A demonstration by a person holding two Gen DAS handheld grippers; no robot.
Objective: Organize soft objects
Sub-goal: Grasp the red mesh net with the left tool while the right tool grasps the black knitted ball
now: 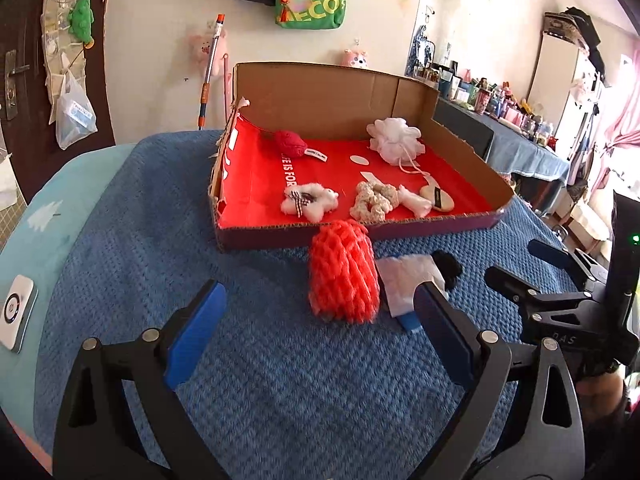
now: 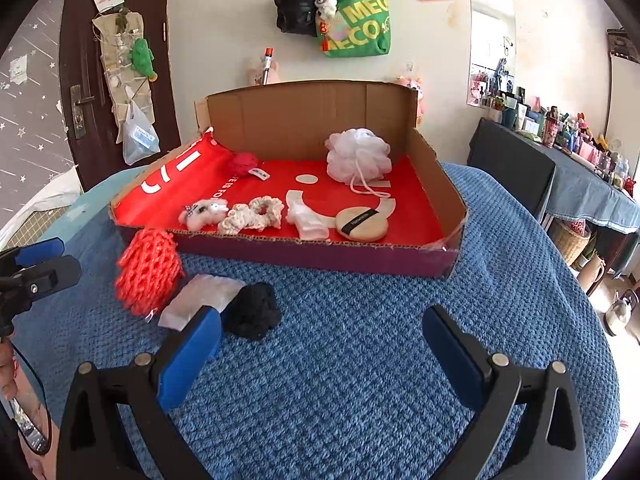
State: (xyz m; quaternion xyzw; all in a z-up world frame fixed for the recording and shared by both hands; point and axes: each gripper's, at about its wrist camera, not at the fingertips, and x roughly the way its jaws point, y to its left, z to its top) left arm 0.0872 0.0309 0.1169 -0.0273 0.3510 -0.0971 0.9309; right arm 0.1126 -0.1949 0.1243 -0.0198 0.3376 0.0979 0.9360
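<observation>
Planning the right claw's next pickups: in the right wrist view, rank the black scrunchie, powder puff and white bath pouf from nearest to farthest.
1. Black scrunchie, on the blanket, left of the right claw.
2. Powder puff, front right in the box.
3. White bath pouf, back of the box.

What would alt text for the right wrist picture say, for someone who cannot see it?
An open right gripper hovers empty over a blue blanket, facing a cardboard box of soft items. Outside the box lie a red net, a white pad and a black scrunchie.
</observation>
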